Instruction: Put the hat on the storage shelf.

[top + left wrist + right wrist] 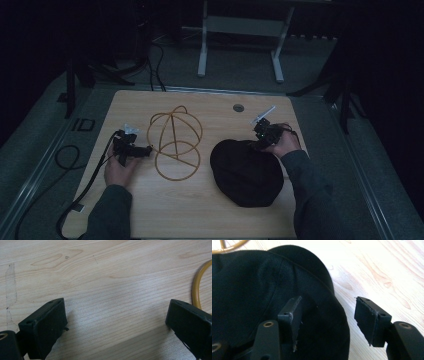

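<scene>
Black hat (247,172): it lies on the near right part of the wooden surface (200,210), soft and floppy, and it looks like a cap with a brim
Right claw (328,322): open, with one jaw over the edge of the hat and the other jaw over bare wood
Right-side risk: if the claw closes here it may pinch only a thin bit of cloth, so I think the hat could slip out or hang down and drag when lifted
Left claw (115,322): open wide and holding nothing, low over bare wood, with the yellow ring just beside its right jaw
Left-side risk: a jaw could bump the ring and push the whole frame away
Wire frame (175,142): yellow hoops stand between the two claws, near the middle of the surface, and it looks light, so I think a knock could tip it over
Cables: a black cable (85,187) trails from the left claw off the surface edge and could catch
Writing: no words or brand can be read on the hat, the frame or the claws
</scene>
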### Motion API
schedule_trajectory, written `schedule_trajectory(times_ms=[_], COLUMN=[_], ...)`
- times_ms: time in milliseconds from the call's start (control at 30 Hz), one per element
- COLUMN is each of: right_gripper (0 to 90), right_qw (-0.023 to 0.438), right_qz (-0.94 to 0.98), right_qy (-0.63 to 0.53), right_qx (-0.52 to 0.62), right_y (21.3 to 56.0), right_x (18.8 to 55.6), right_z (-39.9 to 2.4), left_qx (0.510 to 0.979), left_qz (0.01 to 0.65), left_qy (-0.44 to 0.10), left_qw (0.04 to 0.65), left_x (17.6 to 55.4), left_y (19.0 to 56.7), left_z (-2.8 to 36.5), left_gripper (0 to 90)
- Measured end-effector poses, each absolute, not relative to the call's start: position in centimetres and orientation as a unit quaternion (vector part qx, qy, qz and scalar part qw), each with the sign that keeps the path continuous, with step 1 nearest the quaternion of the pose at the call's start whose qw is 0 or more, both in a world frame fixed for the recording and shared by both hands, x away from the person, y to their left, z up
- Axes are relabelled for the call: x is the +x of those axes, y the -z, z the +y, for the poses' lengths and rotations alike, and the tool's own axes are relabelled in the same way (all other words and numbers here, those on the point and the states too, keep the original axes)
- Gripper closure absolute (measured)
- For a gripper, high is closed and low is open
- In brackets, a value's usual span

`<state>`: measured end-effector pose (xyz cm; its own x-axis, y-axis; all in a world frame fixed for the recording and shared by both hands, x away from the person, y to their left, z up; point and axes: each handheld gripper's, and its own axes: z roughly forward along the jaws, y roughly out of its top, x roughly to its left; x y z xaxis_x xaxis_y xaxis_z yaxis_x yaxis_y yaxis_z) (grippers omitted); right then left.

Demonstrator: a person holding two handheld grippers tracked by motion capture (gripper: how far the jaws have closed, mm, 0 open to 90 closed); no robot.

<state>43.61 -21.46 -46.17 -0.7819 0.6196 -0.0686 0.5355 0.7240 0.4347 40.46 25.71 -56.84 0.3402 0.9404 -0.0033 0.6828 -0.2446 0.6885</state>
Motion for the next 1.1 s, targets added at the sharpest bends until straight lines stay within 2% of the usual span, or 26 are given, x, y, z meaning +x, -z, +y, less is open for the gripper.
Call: schedule_trajectory(times_ms=[300,667,767,900,933,967,1100], right_gripper=[38.7,43.6,53.3,62.6,62.6,67.8,73.6], right_qw=[0.084,0.049,0.042,0.039,0.039,0.028,0.009], right_qz=[0.933,0.947,0.950,0.949,0.949,0.945,0.941], right_qy=[-0.163,-0.111,-0.098,-0.096,-0.096,-0.102,-0.111], right_qx=[0.308,0.298,0.292,0.298,0.298,0.308,0.321], right_y=[47.8,49.3,49.7,49.7,49.7,49.6,49.3], right_x=[44.7,45.8,45.8,45.9,45.9,46.0,46.2], right_z=[-20.4,-19.3,-19.2,-19.3,-19.3,-19.5,-19.8], left_qx=[0.760,0.760,0.760,0.760,0.760,0.760,0.760], left_qz=[0.534,0.534,0.534,0.534,0.534,0.534,0.534], left_qy=[-0.212,-0.212,-0.212,-0.212,-0.212,-0.212,-0.212], left_qw=[0.304,0.304,0.304,0.304,0.304,0.304,0.304], left_x=[40.5,40.5,40.5,40.5,40.5,40.5,40.5], left_y=[56.8,56.8,56.8,56.8,56.8,56.8,56.8], left_z=[25.7,25.7,25.7,25.7,25.7,25.7,25.7], left_gripper=[3.0,3.0,3.0,3.0,3.0,3.0,3.1])
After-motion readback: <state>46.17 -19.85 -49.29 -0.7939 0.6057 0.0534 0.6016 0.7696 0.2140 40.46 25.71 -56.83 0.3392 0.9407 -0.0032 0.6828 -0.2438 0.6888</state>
